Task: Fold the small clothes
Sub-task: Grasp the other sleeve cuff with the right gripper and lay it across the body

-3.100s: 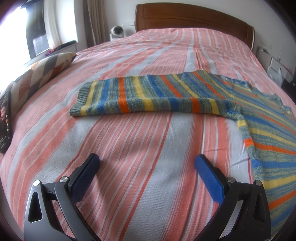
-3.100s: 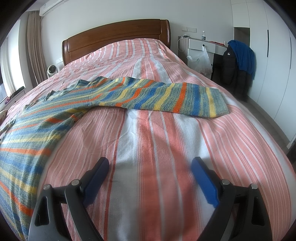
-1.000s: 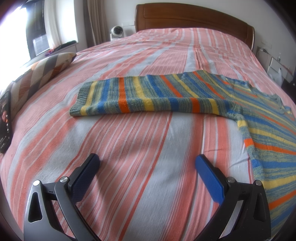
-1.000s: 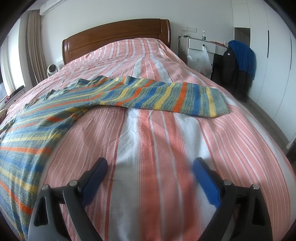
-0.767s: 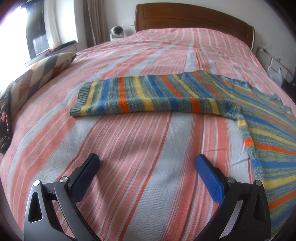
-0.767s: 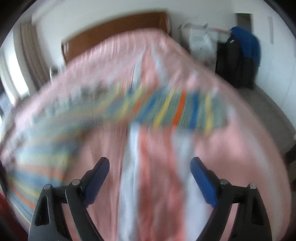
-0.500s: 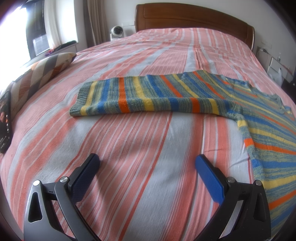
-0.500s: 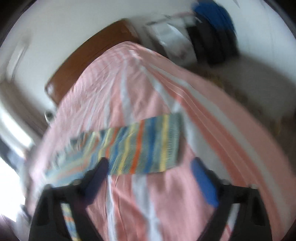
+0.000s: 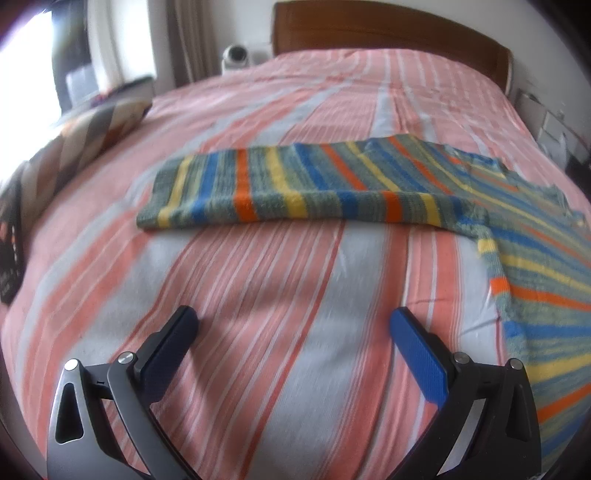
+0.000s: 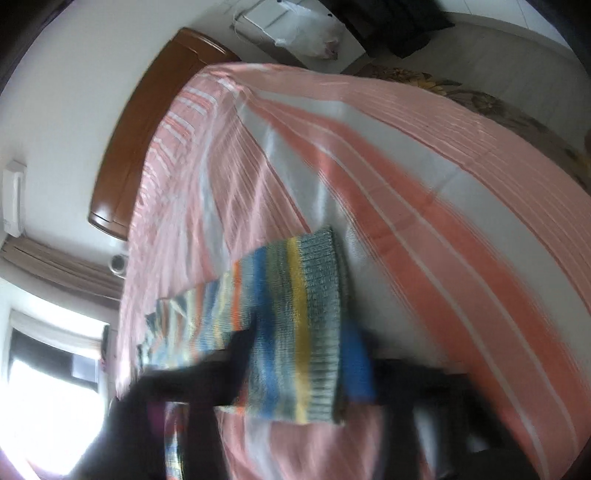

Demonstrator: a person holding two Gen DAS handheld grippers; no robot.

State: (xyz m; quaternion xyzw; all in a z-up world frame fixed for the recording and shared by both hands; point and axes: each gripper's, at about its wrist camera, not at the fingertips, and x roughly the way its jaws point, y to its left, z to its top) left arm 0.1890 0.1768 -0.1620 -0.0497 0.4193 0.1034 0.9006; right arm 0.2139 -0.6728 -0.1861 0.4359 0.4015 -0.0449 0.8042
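On the bed (image 9: 280, 280), over its pink and white striped cover, a striped knitted sweater (image 9: 369, 184) lies spread out, one sleeve (image 9: 266, 188) stretched flat towards the left of the left wrist view and the body running off to the right edge. The left hand-held gripper (image 9: 293, 338) hangs above bare cover just short of that sleeve, its jaws standing wide with nothing between them, the blue pads (image 9: 419, 356) apart from the knit. In the right wrist view, which is tilted and blurred, the right hand-held gripper (image 10: 295, 354) has its jaws drawn together on the cuff end of the other sleeve (image 10: 295, 325); the ribbed cuff sits between the dark finger (image 10: 240, 365) and the blue one, and the knit drapes over them. The wooden headboard (image 9: 388, 29) stands at the far end of the bed. A patterned pillow (image 9: 81, 140) lies at the bed's left edge, and a small white device (image 9: 236, 55) sits beside the headboard.
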